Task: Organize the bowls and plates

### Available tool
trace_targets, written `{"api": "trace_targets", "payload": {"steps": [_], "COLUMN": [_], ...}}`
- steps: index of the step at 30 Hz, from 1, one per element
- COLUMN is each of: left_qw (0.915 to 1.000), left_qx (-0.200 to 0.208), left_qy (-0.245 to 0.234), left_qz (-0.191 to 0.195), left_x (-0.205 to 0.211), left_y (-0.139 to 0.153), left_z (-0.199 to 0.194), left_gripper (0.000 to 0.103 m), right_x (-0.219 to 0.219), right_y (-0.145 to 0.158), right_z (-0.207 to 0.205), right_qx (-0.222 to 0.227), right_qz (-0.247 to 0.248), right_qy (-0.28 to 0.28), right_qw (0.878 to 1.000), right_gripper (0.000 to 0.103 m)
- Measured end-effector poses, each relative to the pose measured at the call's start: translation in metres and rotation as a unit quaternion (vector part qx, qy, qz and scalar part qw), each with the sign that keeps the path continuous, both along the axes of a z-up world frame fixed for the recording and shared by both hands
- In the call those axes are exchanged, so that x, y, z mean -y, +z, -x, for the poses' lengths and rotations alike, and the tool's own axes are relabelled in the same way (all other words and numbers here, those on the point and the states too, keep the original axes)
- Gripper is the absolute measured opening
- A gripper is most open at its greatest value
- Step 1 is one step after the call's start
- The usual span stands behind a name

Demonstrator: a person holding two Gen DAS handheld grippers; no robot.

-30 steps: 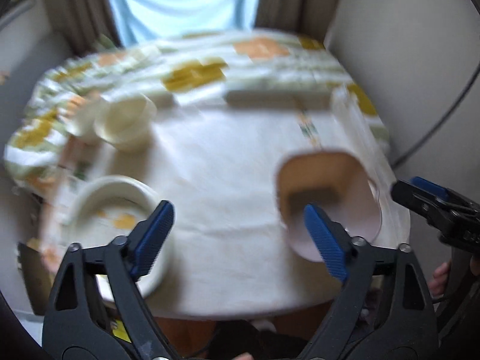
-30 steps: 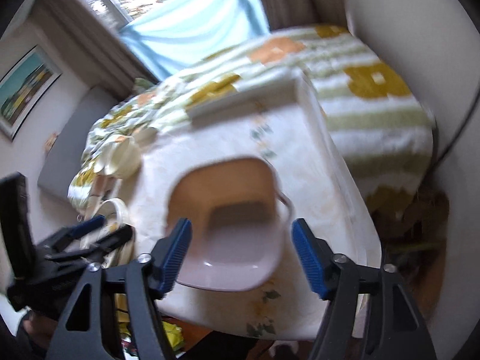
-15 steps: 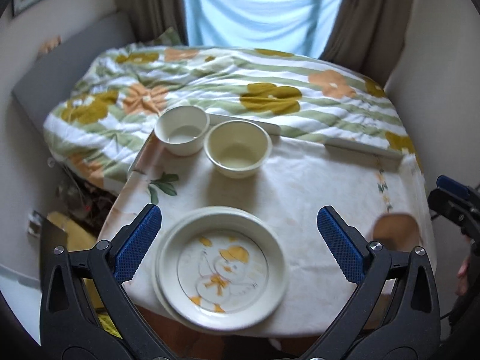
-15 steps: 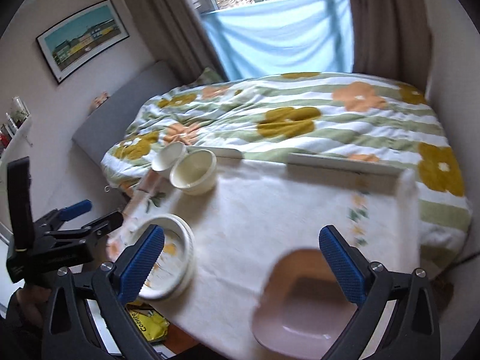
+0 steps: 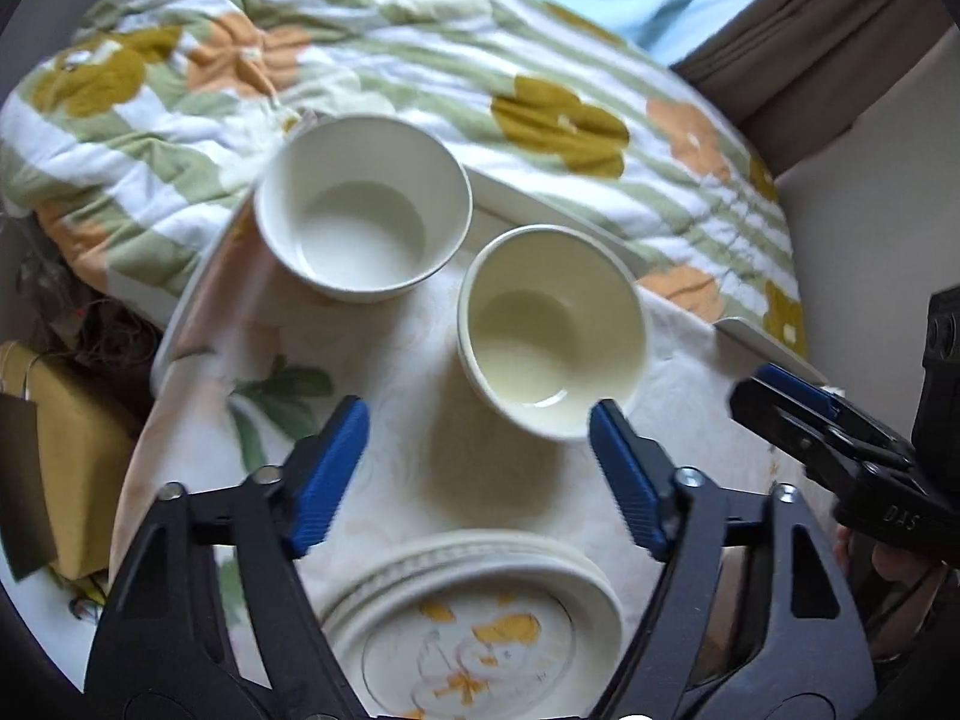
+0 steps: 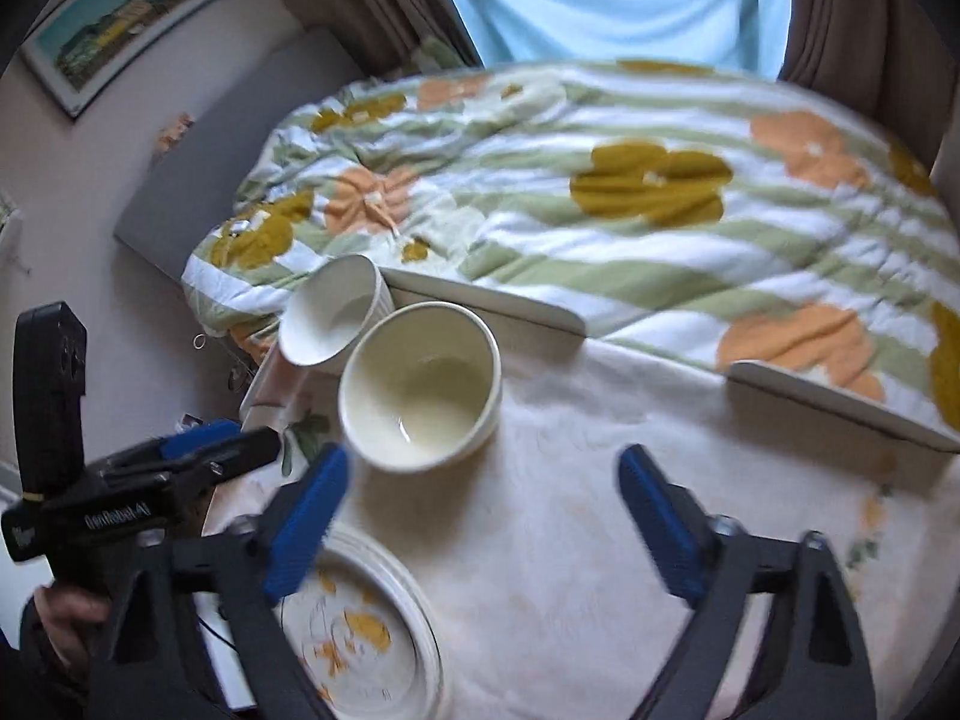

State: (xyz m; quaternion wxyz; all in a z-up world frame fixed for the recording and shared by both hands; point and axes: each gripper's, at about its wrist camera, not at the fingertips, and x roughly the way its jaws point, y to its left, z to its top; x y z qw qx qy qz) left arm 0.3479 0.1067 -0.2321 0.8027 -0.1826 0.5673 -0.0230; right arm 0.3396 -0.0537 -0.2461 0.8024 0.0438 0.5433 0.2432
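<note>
Two grippers tipped steeply down over a small table point(image 5: 420, 444) draped in a pale leaf-print cloth, a flowered quilt point(image 6: 630, 228) just beyond its far edge. Left gripper point(image 5: 480, 468): jaws apart and closing, nothing between the blue pads, only bare cloth under the gap, with its right pad near the cream bowl point(image 5: 552, 330) but not clearly touching. White bowl point(image 5: 363, 210) to the left of the cream one, the two just beside each other at the table's far left. Stack of plates point(image 5: 480, 612) with an orange duck print directly below the left gripper, at the near edge. Right gripper point(image 6: 480, 516): jaws likewise spread and closing (empty too), angled down over open cloth just right of the cream bowl. Part of a hand point(image 6: 60, 618) visible behind the left gripper's handle in the right wrist view.
</note>
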Motion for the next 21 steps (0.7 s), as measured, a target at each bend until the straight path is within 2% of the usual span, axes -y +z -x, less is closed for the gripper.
{"api": "trace_targets", "payload": {"steps": [3,5,7,9,10,12,14,18,21], "left_qw": [0.9998,0.9994,0.999,0.9986,0.9985,0.9983,0.9984,0.9983,0.9976], "left_qx": [-0.019,-0.028,-0.033,-0.036,-0.036,-0.036,-0.033,-0.03,-0.021], "left_qy": [-0.011,-0.021,-0.03,-0.037,-0.039,-0.045,-0.046,-0.049,-0.063], "left_qz": [-0.001,0.005,0.008,0.009,0.01,0.009,0.006,0.0,-0.021], "left_x": [0.001,0.003,0.004,0.006,0.006,0.008,0.008,0.008,0.013], "left_y": [-0.024,-0.038,-0.047,-0.052,-0.054,-0.057,-0.058,-0.056,-0.054], "left_z": [-0.021,-0.031,-0.039,-0.044,-0.045,-0.048,-0.05,-0.05,-0.05], "left_gripper": [0.05,0.048,0.036,0.03,0.024,0.017,0.016,0.015,0.015], "right_x": [-0.014,-0.019,-0.023,-0.026,-0.028,-0.031,-0.034,-0.035,-0.034], "right_y": [-0.023,-0.037,-0.048,-0.054,-0.057,-0.061,-0.063,-0.065,-0.066], "right_z": [-0.014,-0.022,-0.026,-0.029,-0.03,-0.033,-0.034,-0.036,-0.036], "right_qx": [-0.025,-0.044,-0.056,-0.061,-0.064,-0.065,-0.067,-0.063,-0.061], "right_qz": [0.009,0.006,0.01,0.009,0.008,0.012,0.014,0.02,0.022], "right_qy": [-0.012,-0.018,-0.024,-0.024,-0.023,-0.021,-0.019,-0.022,-0.02], "right_qw": [1.0,0.999,0.998,0.998,0.998,0.998,0.997,0.998,0.998], "right_gripper": [0.075,0.06,0.051,0.04,0.034,0.032,0.02,0.015,0.015]}}
